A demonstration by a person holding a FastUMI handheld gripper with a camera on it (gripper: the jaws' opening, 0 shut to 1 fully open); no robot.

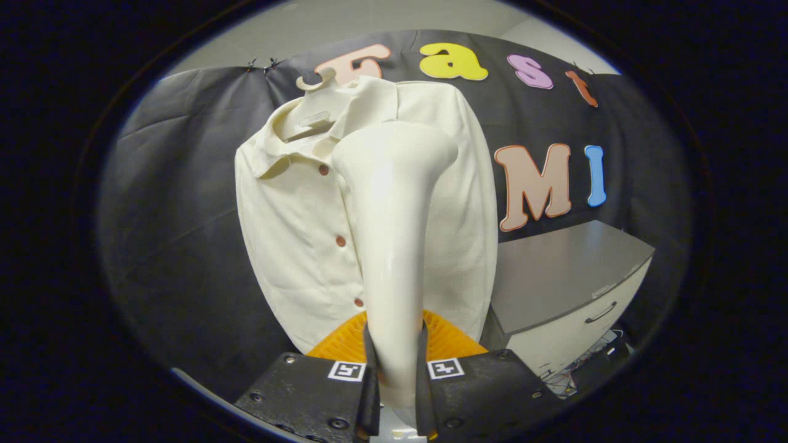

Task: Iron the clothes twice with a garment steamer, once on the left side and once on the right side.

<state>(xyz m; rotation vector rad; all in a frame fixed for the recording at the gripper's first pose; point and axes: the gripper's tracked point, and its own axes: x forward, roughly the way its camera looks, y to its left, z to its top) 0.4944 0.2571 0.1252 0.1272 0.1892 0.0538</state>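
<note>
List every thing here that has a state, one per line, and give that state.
hand-held gripper: shut on the garment steamer's handle, both fingers pressing it.
garment steamer: held upright, head up against the shirt's upper front.
shirt: hanging on a hanger, buttoned down the front.
hanger: hooked up, carrying the shirt.
cabinet drawer: closed.

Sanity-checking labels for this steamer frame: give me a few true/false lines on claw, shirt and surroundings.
1. The claw is shut on the garment steamer. True.
2. The shirt lies flat on a table. False: it hangs on a hanger against the cloth wall.
3. The steamer's head is up at the shirt's collar level. True.
4. The shirt has visible buttons. True.
5. The cabinet stands left of the shirt. False: it stands right of it.
</note>
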